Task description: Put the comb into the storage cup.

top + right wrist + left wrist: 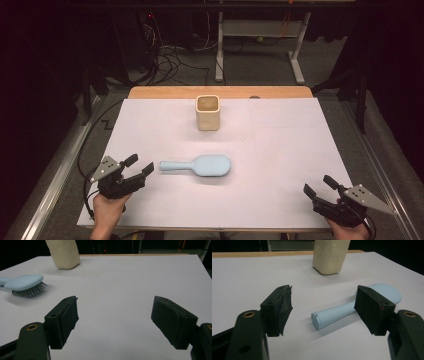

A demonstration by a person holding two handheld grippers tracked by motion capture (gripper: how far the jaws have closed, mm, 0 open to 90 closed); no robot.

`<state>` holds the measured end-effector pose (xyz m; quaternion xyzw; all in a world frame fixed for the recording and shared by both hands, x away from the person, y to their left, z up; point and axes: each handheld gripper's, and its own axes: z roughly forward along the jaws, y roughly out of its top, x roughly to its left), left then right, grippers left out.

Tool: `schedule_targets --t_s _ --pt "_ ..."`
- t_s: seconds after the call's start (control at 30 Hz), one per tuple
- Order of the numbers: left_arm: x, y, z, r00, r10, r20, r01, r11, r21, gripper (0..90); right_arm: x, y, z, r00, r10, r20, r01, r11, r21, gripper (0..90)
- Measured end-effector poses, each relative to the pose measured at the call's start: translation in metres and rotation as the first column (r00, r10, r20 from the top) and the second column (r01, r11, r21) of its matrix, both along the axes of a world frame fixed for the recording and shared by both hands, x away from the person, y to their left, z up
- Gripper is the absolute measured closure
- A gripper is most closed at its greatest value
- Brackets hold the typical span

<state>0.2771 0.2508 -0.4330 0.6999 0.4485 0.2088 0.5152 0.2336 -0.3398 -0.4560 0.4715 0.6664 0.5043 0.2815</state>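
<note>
A light blue hairbrush [200,166] lies bristles down in the middle of the white table cover [285,145], with its handle pointing left. Behind it stands a cream square cup [207,112], upright and with nothing showing inside. My left gripper [141,163] is at the front left, open, its tips just short of the handle's end. In the left gripper view the handle [334,314] lies ahead between the open jaws, untouched, with the cup [329,256] beyond. My right gripper [318,184] is open at the front right, holding nothing; its view has the brush [23,282] far to the left.
The white cover ends at a wooden strip [220,92] along the table's back edge. Past that edge the floor carries loose cables [170,57] and a white table frame [260,35]. Metal rails run along both sides of the table.
</note>
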Motion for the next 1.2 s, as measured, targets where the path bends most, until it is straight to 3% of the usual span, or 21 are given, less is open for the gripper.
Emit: schedule_targets --t_s 0.63,1.2 --pt "0.01 -0.017 0.003 0.9993 -0.037 0.011 0.037 0.9993 0.007 32.4 0.0 0.0 0.0 1.0 0.002 -0.002 -0.002 1.0 0.0 22.2" --pt "0.022 -0.036 0.003 0.9971 -0.076 -0.009 0.076 0.9971 0.011 32.6 0.0 0.0 0.0 1.0 0.006 0.001 -0.006 1.0 -0.002 22.0"
